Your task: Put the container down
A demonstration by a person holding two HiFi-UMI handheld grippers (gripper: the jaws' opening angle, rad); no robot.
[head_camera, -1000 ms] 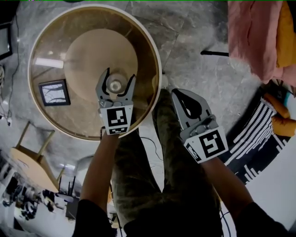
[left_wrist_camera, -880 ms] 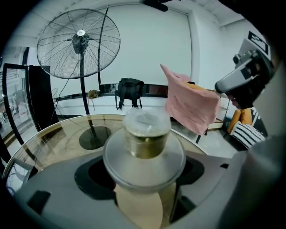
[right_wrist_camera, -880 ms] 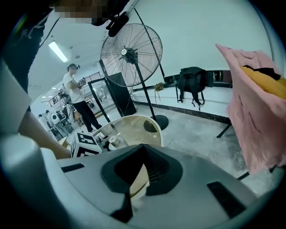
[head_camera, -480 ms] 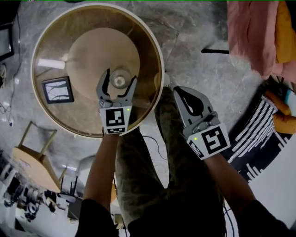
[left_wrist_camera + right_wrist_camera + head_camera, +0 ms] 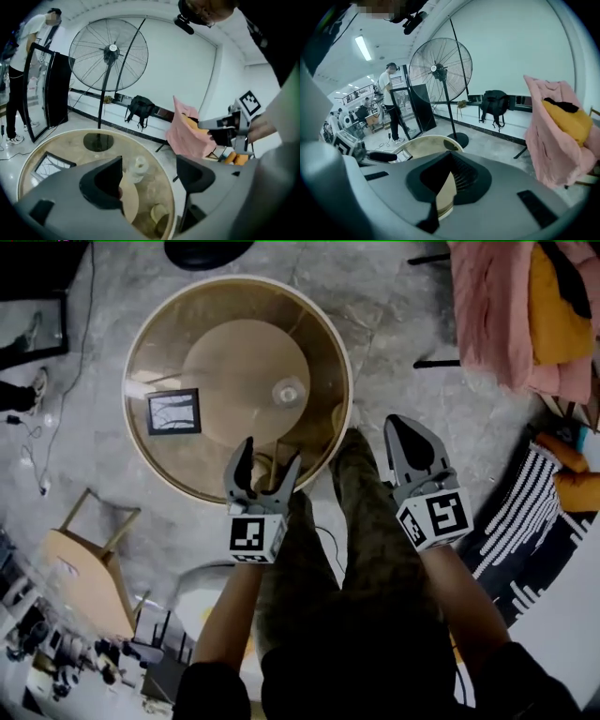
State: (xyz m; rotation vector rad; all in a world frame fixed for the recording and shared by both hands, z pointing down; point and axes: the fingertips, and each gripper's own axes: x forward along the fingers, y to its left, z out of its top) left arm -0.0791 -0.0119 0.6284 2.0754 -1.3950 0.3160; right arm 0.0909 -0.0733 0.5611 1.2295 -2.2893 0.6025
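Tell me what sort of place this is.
Probably a large indoor lab or workshop hall: an industrial pedestal fan, ceiling strip lights, a marbled stone floor, and a round glass table.

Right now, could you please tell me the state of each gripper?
Left gripper: open and empty; the small clear container stands on the round glass table, clear of the jaws.
Right gripper: shut, holding nothing.
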